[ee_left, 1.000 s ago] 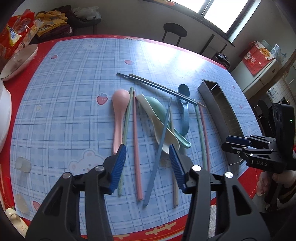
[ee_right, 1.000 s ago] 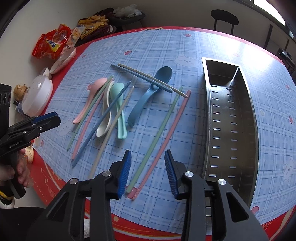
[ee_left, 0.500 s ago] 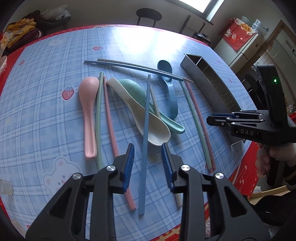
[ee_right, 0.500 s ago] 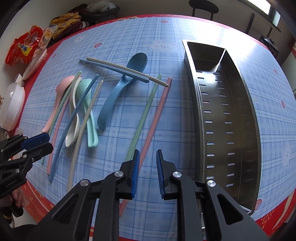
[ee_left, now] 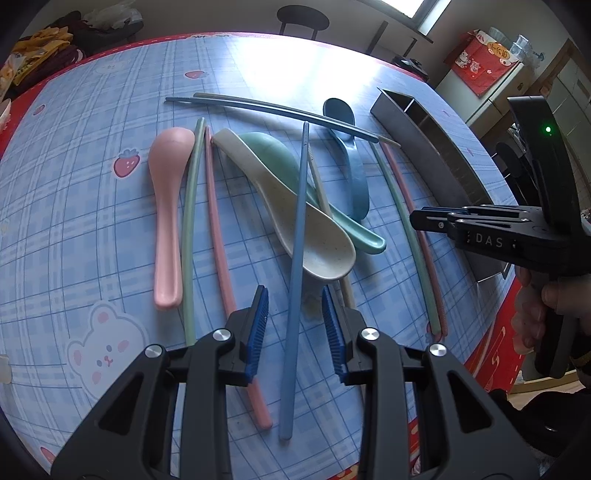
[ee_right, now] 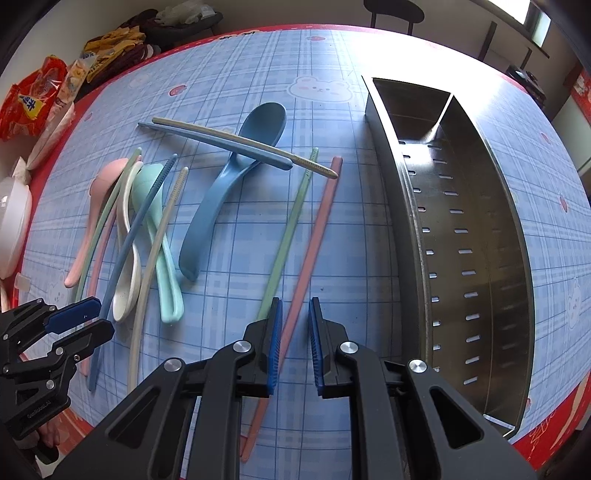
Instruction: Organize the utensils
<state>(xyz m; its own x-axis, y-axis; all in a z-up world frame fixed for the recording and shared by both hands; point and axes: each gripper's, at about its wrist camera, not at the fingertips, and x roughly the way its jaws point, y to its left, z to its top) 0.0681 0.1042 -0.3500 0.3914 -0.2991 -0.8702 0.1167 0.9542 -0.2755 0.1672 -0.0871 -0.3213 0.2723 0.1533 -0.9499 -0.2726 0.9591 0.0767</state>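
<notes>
Pastel spoons and chopsticks lie scattered on the blue checked tablecloth. My left gripper points down with its jaws partly open on either side of a blue chopstick, and a gap shows at both pads. That chopstick rests across a cream spoon and a teal spoon. My right gripper is closing around a pink chopstick; the pads do not press on it. A green chopstick lies just left of it. The steel utensil holder stands to the right.
A pink spoon and a dark blue spoon lie among more chopsticks. Snack bags and a white bowl sit at the table's left edge. The red table border runs close below both grippers. A stool stands beyond the table.
Both grippers have sunk toward the table and their jaws have narrowed. The left one has come over the blue chopstick, the right one over the pink chopstick.
</notes>
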